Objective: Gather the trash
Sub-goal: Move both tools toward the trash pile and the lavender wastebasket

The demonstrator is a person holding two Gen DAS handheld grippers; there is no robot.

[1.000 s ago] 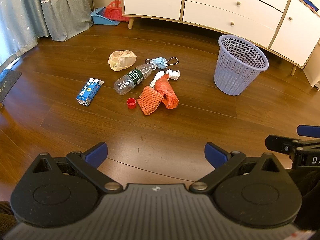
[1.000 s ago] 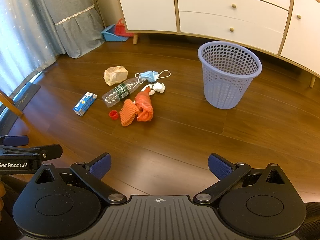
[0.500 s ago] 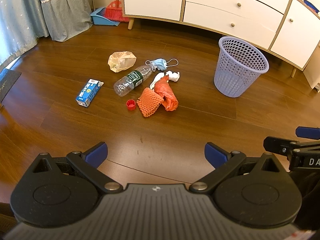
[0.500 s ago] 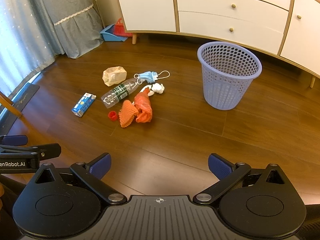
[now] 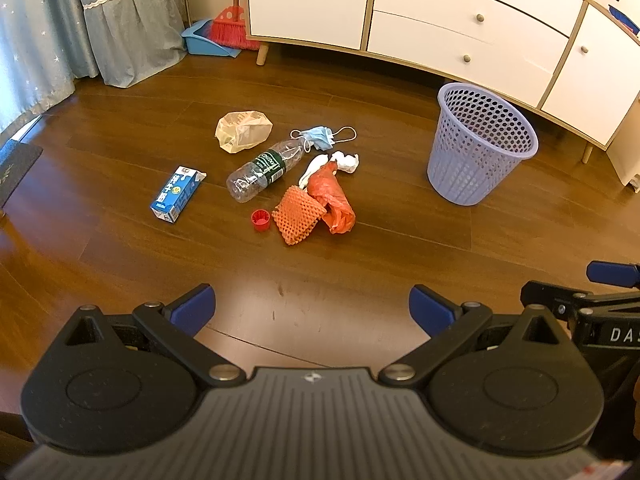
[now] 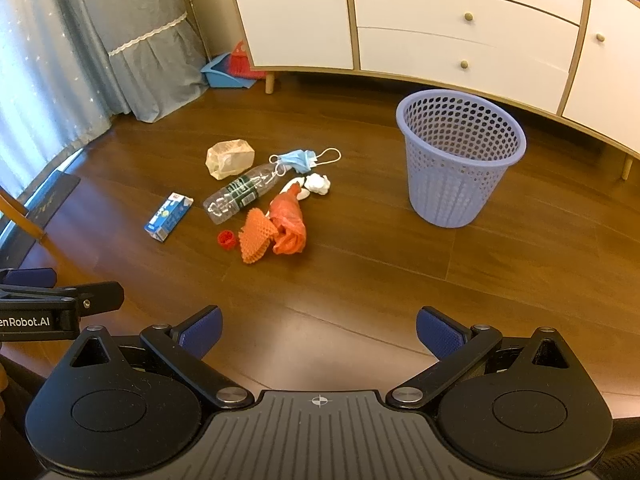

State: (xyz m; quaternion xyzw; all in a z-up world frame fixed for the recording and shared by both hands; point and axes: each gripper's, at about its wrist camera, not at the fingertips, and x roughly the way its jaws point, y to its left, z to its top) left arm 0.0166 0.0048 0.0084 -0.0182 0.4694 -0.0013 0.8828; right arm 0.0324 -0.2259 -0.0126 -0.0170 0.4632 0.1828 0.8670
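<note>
The left gripper hangs over bare wooden floor, its two blue-padded fingers spread wide with nothing between them. All the trash lies ahead of it, well apart. Farthest to its left is a blue carton lying flat. Next comes a crumpled beige bag, farther ahead, and just beside it a clear plastic bottle on its side, neck pointing away. A red bottle cap sits nearer the gripper, just beside an orange foam net, which touches a crumpled orange plastic bag. Beyond these lie a white crumpled tissue and a blue face mask, the mask touching the bottle's neck. Ahead and to the right, well apart from the pile, a purple perforated wastebasket stands upright in front of a white cabinet. A broom and dustpan lean near a grey curtain at the far left.

The right gripper is also held over empty floor, its fingers likewise spread wide and clamping nothing. From it the pile sits ahead and to the left, the wastebasket ahead and slightly right.
</note>
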